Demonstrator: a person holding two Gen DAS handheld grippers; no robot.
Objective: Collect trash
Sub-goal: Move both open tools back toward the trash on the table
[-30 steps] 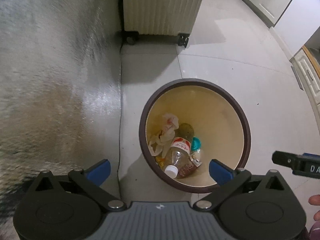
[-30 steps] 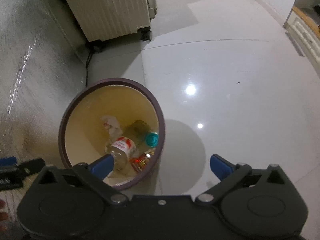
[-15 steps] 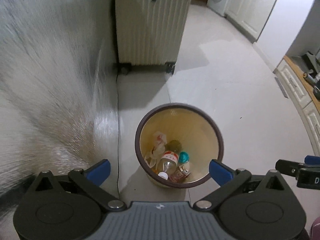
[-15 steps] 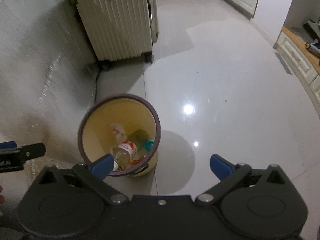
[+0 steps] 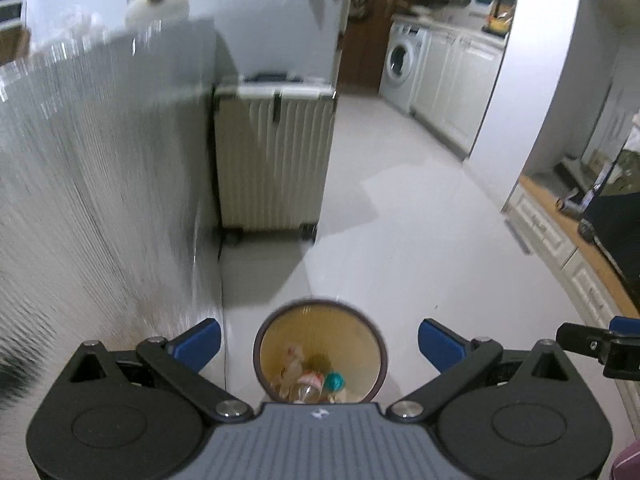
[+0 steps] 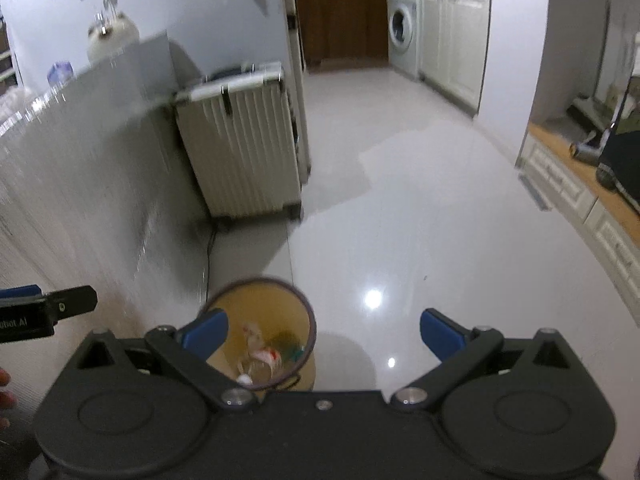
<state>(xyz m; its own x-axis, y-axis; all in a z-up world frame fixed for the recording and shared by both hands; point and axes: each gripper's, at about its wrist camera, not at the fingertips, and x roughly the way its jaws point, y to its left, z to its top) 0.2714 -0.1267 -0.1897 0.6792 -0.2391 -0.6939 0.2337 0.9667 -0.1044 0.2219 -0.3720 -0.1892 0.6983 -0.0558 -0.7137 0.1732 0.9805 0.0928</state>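
Note:
A round trash bin (image 5: 320, 322) with a dark rim and yellow inside stands on the floor far below both grippers. It holds a plastic bottle (image 5: 308, 386), a teal cap (image 5: 334, 380) and crumpled paper (image 5: 292, 360). The bin also shows in the right wrist view (image 6: 280, 308), low and left of centre. My left gripper (image 5: 319, 342) is open and empty, high above the bin. My right gripper (image 6: 324, 334) is open and empty, above the floor just right of the bin.
A silver-faced counter side (image 5: 100, 200) rises at the left. A ribbed cream suitcase (image 5: 276, 160) stands behind the bin. A glossy white floor (image 6: 420, 220) runs back to a washing machine (image 6: 402, 28) and white cabinets (image 5: 452, 88).
Both grippers have risen well away from the bin, which now looks much smaller and lower in both views. The room beyond has come into view. Both stay open and empty.

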